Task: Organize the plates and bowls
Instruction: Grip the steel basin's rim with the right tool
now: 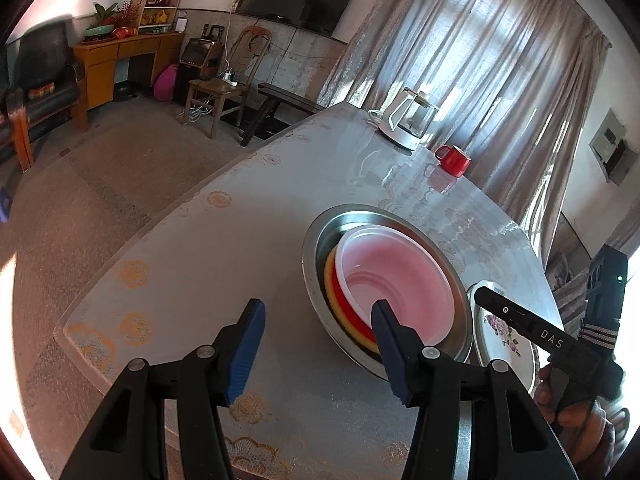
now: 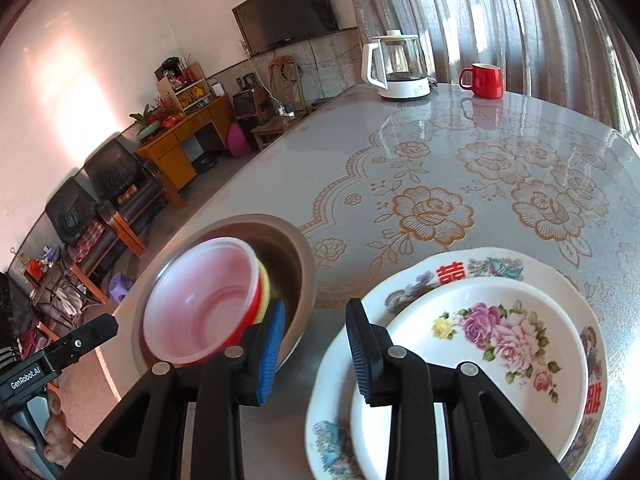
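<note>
A steel basin point(image 1: 320, 300) point(image 2: 298, 264) on the table holds a nested stack of plastic bowls: a pink-white one point(image 1: 404, 280) point(image 2: 200, 304) on top, red and yellow ones beneath. To its right a small flowered plate point(image 2: 500, 340) lies on a larger flowered plate point(image 2: 560, 280) point(image 1: 508, 332). My left gripper point(image 1: 318, 344) is open and empty above the table, its right finger over the basin's near rim. My right gripper point(image 2: 316, 348) is open and empty, between the basin and the plates. The right gripper's body also shows in the left wrist view point(image 1: 536, 328).
A white kettle point(image 2: 396, 68) point(image 1: 408, 120) and a red mug point(image 2: 482, 80) point(image 1: 452, 160) stand at the far end of the flower-patterned table point(image 2: 460, 184). Curtains hang behind. The table's left edge drops to the floor, with chairs and a desk beyond.
</note>
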The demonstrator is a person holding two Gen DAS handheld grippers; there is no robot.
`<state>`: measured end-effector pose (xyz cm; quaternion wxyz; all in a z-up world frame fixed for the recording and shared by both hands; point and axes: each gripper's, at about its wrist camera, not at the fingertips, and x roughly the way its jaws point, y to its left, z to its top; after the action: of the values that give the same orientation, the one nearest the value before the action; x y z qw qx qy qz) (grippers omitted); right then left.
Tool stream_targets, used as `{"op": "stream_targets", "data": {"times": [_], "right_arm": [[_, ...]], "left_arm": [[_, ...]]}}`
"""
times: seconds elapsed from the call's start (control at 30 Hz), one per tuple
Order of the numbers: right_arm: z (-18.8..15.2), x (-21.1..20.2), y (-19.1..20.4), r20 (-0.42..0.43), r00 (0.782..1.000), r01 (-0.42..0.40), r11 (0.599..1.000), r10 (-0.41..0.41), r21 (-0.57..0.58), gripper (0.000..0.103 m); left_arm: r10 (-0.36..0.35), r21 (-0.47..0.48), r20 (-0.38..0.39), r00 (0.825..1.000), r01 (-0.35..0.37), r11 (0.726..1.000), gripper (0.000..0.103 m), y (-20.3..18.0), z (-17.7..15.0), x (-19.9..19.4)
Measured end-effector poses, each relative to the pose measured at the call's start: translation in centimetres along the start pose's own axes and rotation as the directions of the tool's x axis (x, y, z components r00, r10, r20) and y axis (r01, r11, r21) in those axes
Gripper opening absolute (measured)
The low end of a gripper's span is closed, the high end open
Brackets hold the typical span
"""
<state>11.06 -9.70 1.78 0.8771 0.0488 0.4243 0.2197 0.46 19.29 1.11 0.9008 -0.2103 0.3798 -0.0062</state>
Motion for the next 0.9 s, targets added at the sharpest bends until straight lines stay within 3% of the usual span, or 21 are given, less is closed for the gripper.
{"op": "stream_targets", "data": {"times": [0.3,0.47,0.57,0.9], "right_arm": [[1.4,2.1,0.7,-0.064,0.998,0.001,0.998,-0.005,-0.061,0.030],[1.2,3.7,1.5,-0.108,0.994,0.023,0.994,-0.035,-0.109,0.030],[1.2,4.2,1.7,-0.119,0.992,0.017,0.992,-0.032,-0.122,0.028],[1.3,6.0,2.4,-0.161,0.986,0.020,0.989,-0.044,-0.147,0.024]], "left_arm": [[0.012,-0.058,-0.030,0.999,-0.014,0.998,0.039,1.5,0.3,1.9],[-0.006,-0.009,-0.031,0.999,0.006,1.000,0.038,0.5,0.6,2.2],[0.024,0.024,-0.032,0.999,-0.024,0.999,0.030,0.0,0.6,2.7],[-0.065,-0.035,-0.058,0.996,0.063,0.997,0.022,1.2,1.1,4.2]]}}
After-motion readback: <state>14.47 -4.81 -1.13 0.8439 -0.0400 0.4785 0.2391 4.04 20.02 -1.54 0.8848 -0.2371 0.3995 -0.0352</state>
